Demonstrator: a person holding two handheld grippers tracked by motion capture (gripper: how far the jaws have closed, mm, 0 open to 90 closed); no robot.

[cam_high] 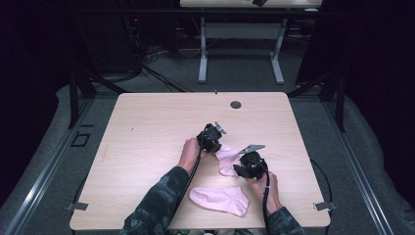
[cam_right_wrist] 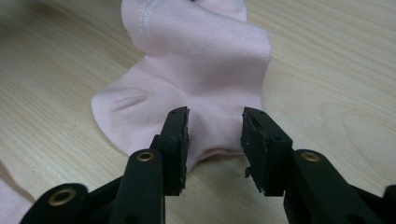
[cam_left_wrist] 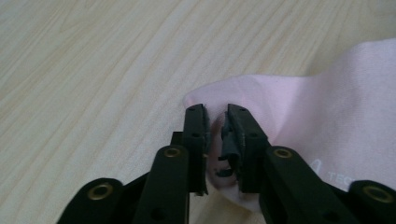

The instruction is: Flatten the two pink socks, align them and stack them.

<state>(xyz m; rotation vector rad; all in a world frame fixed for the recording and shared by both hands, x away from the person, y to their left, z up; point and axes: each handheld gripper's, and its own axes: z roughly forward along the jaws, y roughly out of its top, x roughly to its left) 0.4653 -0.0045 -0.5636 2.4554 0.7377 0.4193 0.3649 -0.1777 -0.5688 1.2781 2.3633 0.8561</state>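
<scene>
A pink sock lies on the wooden table between my two grippers. My left gripper sits at the sock's far end. In the left gripper view it is shut on a pinched fold of the sock. My right gripper is at the sock's near end. In the right gripper view its jaws stand apart, with the edge of the sock lying between them. A second pink sock lies flat near the front edge, between the forearms.
A round cable hole sits near the table's far edge. The second sock's corner shows at the lower left of the right gripper view. Another desk's legs stand on the floor beyond the table.
</scene>
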